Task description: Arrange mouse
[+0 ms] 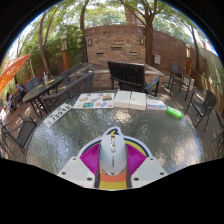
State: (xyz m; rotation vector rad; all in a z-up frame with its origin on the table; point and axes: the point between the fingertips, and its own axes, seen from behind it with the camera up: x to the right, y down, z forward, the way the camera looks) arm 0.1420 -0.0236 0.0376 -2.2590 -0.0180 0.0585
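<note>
A white and grey computer mouse (113, 150) sits lengthwise between my gripper's (113, 166) two fingers, its nose pointing away from me. The magenta pads (93, 157) press against both of its sides, so the gripper is shut on it. The mouse is held just over the near part of a round glass patio table (60, 140). Its underside and its rear end are hidden by the fingers.
Beyond the mouse, several books and papers (118, 99) lie in a row across the table, with a black screen (126, 73) behind them. A green object (174, 113) lies far right and a flat white item (57, 113) left. Metal chairs (30, 98) ring the table.
</note>
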